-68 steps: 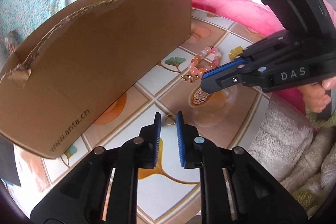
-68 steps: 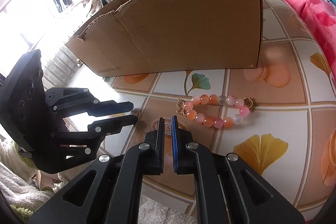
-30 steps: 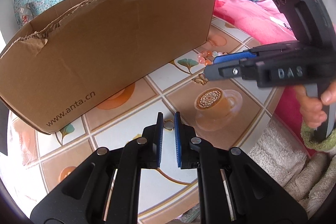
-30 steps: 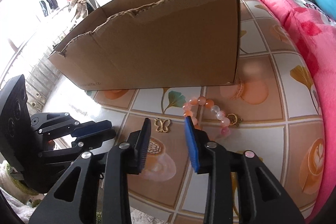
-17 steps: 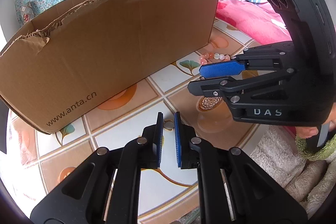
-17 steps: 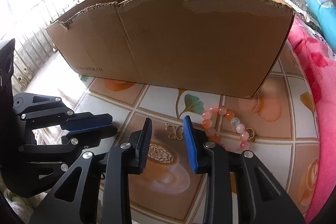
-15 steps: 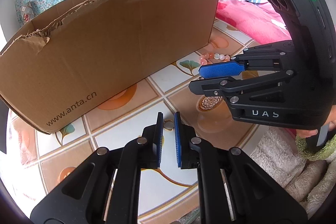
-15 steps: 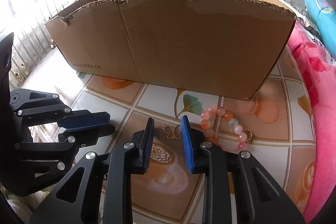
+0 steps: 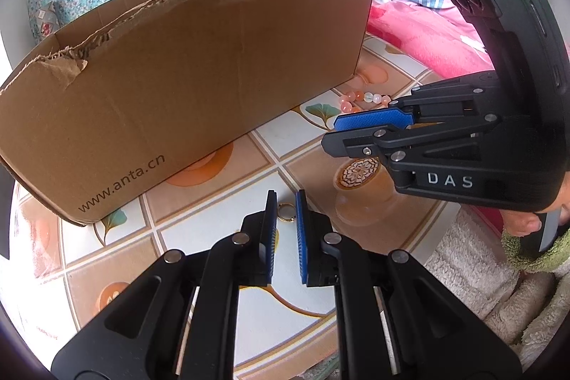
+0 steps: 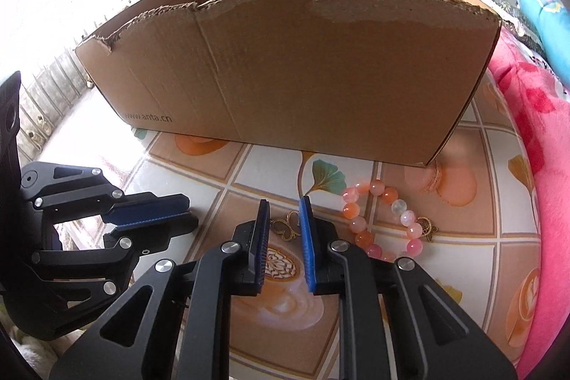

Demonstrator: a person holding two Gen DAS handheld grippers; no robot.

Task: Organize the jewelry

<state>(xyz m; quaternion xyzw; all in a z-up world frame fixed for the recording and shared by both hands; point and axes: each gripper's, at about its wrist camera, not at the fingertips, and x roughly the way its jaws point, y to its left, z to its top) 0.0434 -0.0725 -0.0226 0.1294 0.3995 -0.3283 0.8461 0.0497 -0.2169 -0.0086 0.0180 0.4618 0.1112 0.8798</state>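
We see a small gold butterfly-shaped charm point(image 10: 286, 225) lying flat on the tile-patterned worktop point(image 10: 459, 276), low in the centre of the right wrist view, its openwork wings between the blue pads of the right gripper point(image 10: 284, 216), whose jaws are closing without yet pressing it. Just right of it lies a bracelet of orange, pink and white beads point(image 10: 377, 218) with a gold charm. In the left wrist view, the left gripper point(image 9: 285, 207) appears clenched on a small gold ring point(image 9: 286, 213), though contact is hard to confirm. Behind stands a torn brown cardboard box point(image 10: 302, 66).
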